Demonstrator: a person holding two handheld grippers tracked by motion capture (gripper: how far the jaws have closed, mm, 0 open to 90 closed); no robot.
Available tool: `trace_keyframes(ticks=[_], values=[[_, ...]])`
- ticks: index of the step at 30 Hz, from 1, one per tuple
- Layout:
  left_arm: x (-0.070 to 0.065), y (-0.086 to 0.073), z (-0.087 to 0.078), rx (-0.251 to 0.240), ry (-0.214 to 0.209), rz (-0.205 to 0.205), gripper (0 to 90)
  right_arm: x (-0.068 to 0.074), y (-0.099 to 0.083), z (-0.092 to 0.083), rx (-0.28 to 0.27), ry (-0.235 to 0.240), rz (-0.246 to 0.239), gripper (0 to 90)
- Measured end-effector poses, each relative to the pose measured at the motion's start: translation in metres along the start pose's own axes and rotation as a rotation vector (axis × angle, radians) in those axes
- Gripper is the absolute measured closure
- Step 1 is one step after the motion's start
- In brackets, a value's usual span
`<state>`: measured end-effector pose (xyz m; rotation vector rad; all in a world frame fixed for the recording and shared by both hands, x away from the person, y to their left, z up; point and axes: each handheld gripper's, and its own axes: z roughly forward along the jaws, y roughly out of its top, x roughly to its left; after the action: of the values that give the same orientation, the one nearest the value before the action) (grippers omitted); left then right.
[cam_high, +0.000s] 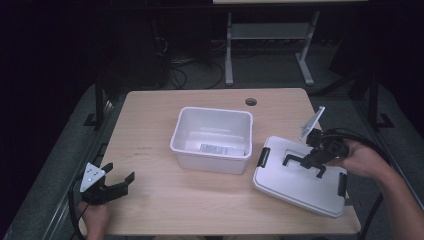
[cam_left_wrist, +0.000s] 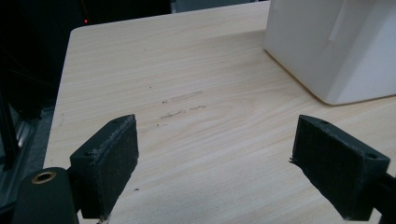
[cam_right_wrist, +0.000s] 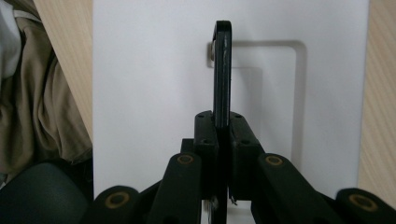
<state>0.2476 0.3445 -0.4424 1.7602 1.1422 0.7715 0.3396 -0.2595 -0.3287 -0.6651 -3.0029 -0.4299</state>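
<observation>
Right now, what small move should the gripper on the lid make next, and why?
Probably lift the lid and carry it toward the bin. The right gripper is shut on the lid's black handle, and the bin stands open beside it.
</observation>
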Motion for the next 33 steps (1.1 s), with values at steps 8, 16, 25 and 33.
trace_keyframes(ticks=[8, 16, 25, 33], values=[[-0.001, 0.0, 0.001, 0.0, -0.001, 0.003, 13.7, 0.002, 0.0, -0.017, -0.006, -0.016, -0.004, 83.9], [-0.001, 0.0, 0.001, 0.0, -0.002, 0.001, 13.7, 0.006, 0.004, -0.031, -0.008, -0.022, -0.007, 83.9], [0.0, 0.0, 0.0, -0.001, 0.001, 0.004, 13.7, 0.008, 0.011, -0.048, -0.015, -0.031, -0.018, 84.0], [0.0, 0.0, 0.0, -0.002, 0.002, -0.001, 13.7, 0.011, 0.017, -0.059, -0.019, -0.042, -0.029, 84.0]])
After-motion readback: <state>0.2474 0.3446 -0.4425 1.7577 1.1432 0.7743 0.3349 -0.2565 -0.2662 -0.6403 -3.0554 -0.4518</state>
